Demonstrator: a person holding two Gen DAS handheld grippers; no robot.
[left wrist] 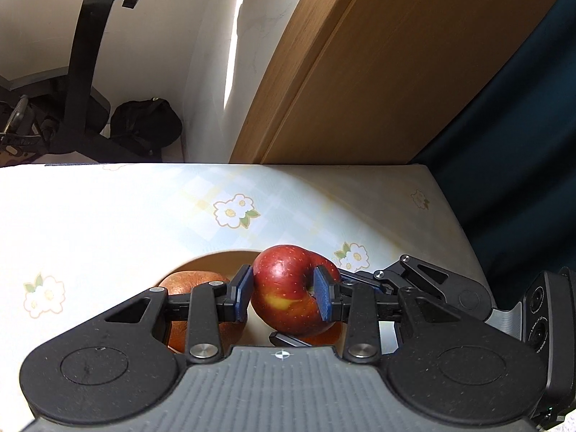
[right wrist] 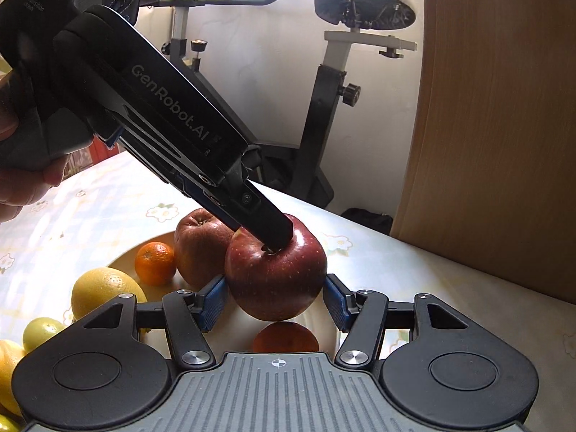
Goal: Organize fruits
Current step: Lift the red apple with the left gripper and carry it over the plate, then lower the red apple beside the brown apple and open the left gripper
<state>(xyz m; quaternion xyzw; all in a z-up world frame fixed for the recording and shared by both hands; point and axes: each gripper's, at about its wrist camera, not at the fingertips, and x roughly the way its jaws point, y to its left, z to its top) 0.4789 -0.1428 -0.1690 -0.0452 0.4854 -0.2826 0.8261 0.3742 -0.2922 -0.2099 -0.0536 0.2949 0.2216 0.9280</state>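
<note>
The left tool (right wrist: 275,239) reaches in from the upper left and clamps a red apple (right wrist: 277,280) held above the plate (right wrist: 124,257), while the right tool (right wrist: 275,304) sits with its blue pads (right wrist: 212,306) spread on either side of it. On the plate lie a second apple (right wrist: 199,248), a mandarin (right wrist: 155,262) and an orange (right wrist: 285,336), with yellow citrus (right wrist: 102,293) near left on the table (right wrist: 414,288).

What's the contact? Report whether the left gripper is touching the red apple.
Touching. The left wrist view shows both blue pads of the left gripper pressed against opposite sides of the red apple, with no gap at either pad.
</note>
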